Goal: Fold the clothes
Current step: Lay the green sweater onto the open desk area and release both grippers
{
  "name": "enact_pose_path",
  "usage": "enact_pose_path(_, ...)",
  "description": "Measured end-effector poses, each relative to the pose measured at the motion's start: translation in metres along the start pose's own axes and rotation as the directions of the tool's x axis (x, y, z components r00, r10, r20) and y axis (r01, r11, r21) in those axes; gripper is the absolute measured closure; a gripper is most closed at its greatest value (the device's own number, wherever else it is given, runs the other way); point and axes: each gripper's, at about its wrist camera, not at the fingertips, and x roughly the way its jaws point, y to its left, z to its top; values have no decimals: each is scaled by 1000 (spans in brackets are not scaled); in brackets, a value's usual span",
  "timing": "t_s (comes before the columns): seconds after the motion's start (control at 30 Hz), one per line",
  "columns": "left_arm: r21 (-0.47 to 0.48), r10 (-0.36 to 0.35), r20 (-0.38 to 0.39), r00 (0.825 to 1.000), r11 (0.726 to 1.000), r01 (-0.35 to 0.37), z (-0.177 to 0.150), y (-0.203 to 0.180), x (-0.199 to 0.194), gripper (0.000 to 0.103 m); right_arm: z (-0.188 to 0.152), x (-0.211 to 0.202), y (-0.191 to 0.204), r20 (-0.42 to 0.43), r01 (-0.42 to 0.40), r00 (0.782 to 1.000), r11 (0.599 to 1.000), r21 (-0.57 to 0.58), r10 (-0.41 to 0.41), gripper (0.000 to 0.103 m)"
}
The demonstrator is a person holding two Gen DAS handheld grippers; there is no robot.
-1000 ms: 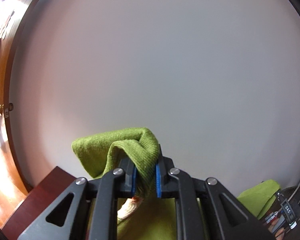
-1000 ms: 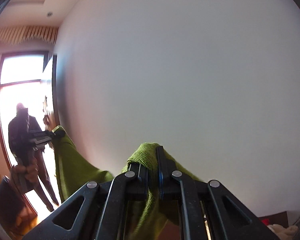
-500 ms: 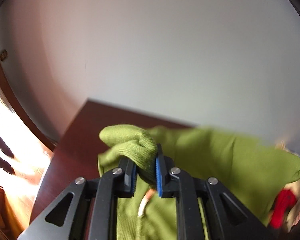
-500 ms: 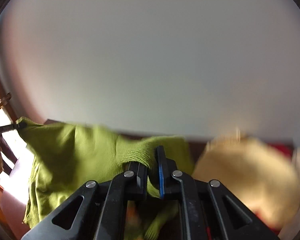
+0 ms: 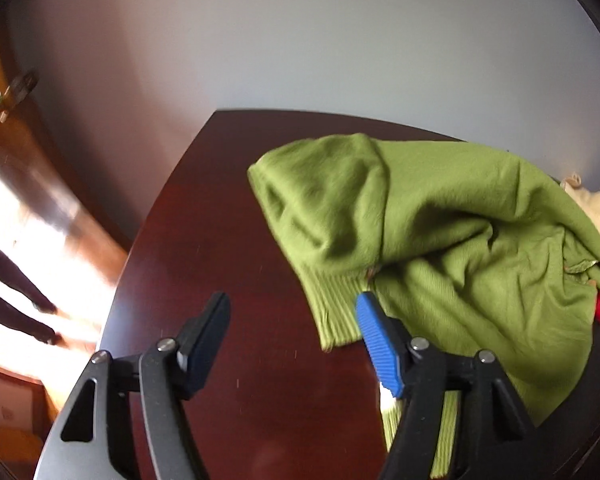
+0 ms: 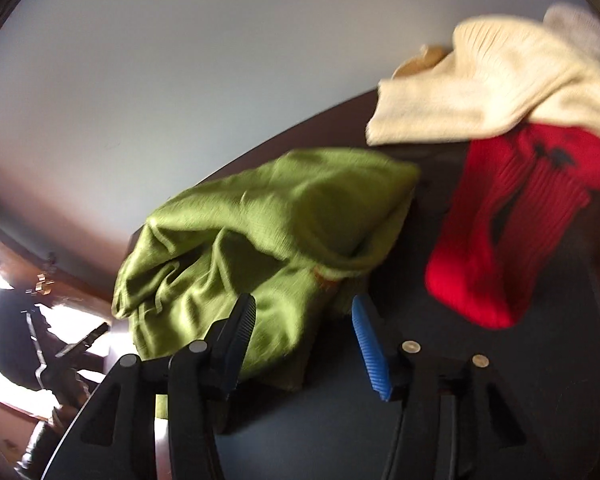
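A green knit sweater (image 5: 452, 232) lies crumpled on the dark wooden table (image 5: 228, 208). My left gripper (image 5: 292, 312) hovers just above the table with its jaws opening; the ribbed hem (image 5: 336, 308) lies loose by the blue right pad (image 5: 380, 352), no longer pinched. In the right wrist view the same sweater (image 6: 268, 232) is heaped in front of my right gripper (image 6: 302, 312), whose jaws are also opening. A fold of green cloth sits between and below its fingers, not pressed by the pads.
A cream knit garment (image 6: 492, 80) and a red knit garment (image 6: 512, 224) lie at the table's right. A pale wall stands behind the table. A person (image 6: 16, 344) stands by a bright doorway at the left. The table's left edge curves near my left gripper.
Both grippers came down from in front of the wall to the table, carrying the sweater, then let go of it. The sweater now lies heaped on the tabletop.
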Motion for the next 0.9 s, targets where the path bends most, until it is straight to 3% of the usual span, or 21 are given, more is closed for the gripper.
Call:
enact_pose_path(0.2, -94, 4, -60, 998, 996, -9, -58, 25, -5, 37, -34, 28, -12, -122, -61, 990, 997, 38, 66, 49)
enact_pose_path(0.37, -177, -87, -108, 990, 982, 67, -87, 18, -3, 37, -35, 62, 7, -165, -101, 982, 994, -37, 93, 49)
enact_pose_path(0.47, -177, -131, -136, 982, 979, 106, -93, 1, 2, 37, -35, 79, 23, -180, -86, 981, 991, -105, 66, 49)
enact_pose_path(0.57, -122, -104, -165, 981, 989, 84, -94, -17, 13, 37, -35, 88, 36, -173, -53, 985, 986, -161, 24, 49)
enact_pose_path(0.6, -102, -92, -172, 981, 992, 75, -95, -23, 17, 37, -35, 90, 39, -175, -47, 984, 985, -168, 17, 51)
enact_pose_path(0.67, -61, -53, -176, 983, 997, 42, -94, -31, 18, 37, -35, 91, 39, -188, -39, 982, 986, -165, 7, 81)
enact_pose_path(0.8, -43, 35, -160, 987, 998, -43, -94, -28, 13, 37, -35, 79, 38, -210, -75, 977, 986, -146, 44, 85)
enact_pose_path(0.9, -77, 10, -191, 982, 997, -25, -95, -22, 19, 32, -38, 64, 44, -222, -96, 973, 983, -158, 60, 89)
